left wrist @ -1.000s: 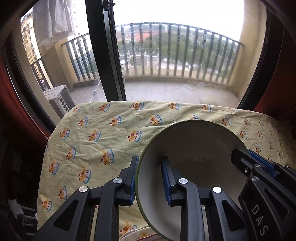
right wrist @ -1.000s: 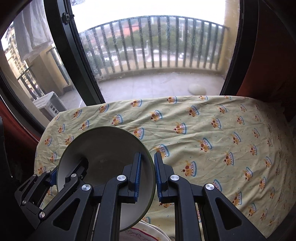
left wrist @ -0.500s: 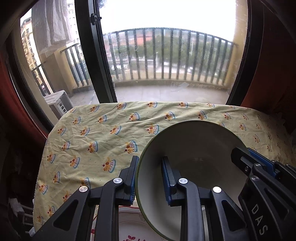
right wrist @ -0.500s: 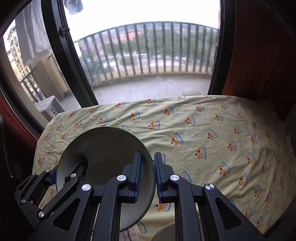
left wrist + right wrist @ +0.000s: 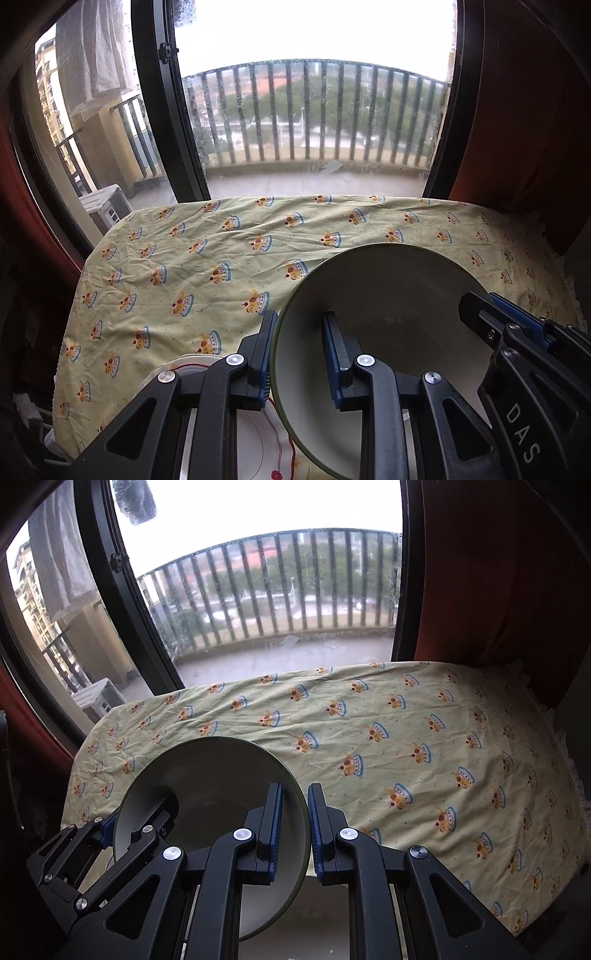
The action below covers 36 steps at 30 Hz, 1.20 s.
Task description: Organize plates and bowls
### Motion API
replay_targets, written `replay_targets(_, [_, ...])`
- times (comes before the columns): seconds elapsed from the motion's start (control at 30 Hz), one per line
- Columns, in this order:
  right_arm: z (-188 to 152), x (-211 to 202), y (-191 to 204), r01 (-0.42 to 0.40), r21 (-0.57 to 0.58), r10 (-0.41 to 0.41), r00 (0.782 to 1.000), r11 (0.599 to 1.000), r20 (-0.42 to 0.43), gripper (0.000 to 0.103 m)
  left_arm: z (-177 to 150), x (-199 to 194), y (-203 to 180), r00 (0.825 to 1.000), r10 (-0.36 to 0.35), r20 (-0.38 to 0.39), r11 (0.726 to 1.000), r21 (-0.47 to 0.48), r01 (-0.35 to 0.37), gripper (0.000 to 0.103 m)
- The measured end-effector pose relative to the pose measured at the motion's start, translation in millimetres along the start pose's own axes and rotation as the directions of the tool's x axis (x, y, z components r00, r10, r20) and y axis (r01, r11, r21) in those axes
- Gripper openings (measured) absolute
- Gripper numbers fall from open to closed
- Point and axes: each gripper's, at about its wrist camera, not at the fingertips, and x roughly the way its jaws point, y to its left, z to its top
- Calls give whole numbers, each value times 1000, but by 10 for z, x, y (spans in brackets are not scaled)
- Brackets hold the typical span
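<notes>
Bowl: a green-rimmed bowl [image 5: 376, 314] with a pale inside is held up over a table draped in a yellow crown-print tablecloth [image 5: 192, 266], pinched at opposite sides of its rim by both claws.
Left gripper: the left gripper [image 5: 299, 360] pinches the bowl's rim at 9 o'clock, one blue pad outside the wall and the other inside the bowl; in the right wrist view it [image 5: 107, 825] enters at 8 o'clock of the bowl [image 5: 210, 775].
Right gripper: the right gripper [image 5: 295, 829] pinches the opposite rim edge-on, its blue pads drawn close on the thin wall; from the left wrist view it [image 5: 491, 310] reaches over the rim at 3 o'clock.
Position: the bowl fills the lower right of the left wrist view and the lower left of the right wrist view, its hollow tipped toward both cameras.
Plate: a white plate with a red line pattern [image 5: 266, 443] lies on the cloth below the left gripper, at 7 o'clock of the bowl, partly hidden by the claw.
Backdrop: a black-framed window [image 5: 162, 110] gives onto a balcony railing [image 5: 314, 110]; a red curtain [image 5: 498, 572] hangs at 2 o'clock.
</notes>
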Motion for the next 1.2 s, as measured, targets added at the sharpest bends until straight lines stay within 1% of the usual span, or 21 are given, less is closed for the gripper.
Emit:
replay_targets(0.13, [-105, -63, -141, 2, 9, -2, 1000, 1000, -4, 18, -108, -70, -126, 1000, 0, 5, 1000, 24, 0, 22])
replay_targets(0.53, [-441, -217, -370, 11, 11, -11, 999, 1000, -33, 18, -430, -158, -282, 999, -23, -36, 999, 35, 24, 22])
replay_targets(0.83, [-709, -138, -473, 28, 17, -27, 995, 999, -91, 18, -690, -72, -360, 995, -33, -90, 999, 37, 36, 22])
replay_targets(1.0, [-837, -76, -500, 24, 17, -22, 992, 1000, -126, 18, -818, -3, -383, 993, -5, -121, 999, 41, 10, 22])
replay_targets(1.1, [-891, 4, -520, 13, 30, -9, 989, 999, -151, 18, -866, 54, -372, 990, 0, -144, 999, 42, 6, 22])
replay_targets(1.2, [-906, 27, -526, 8, 41, -1, 989, 999, -151, 18, -882, 86, -372, 988, 6, -154, 999, 52, 2, 22])
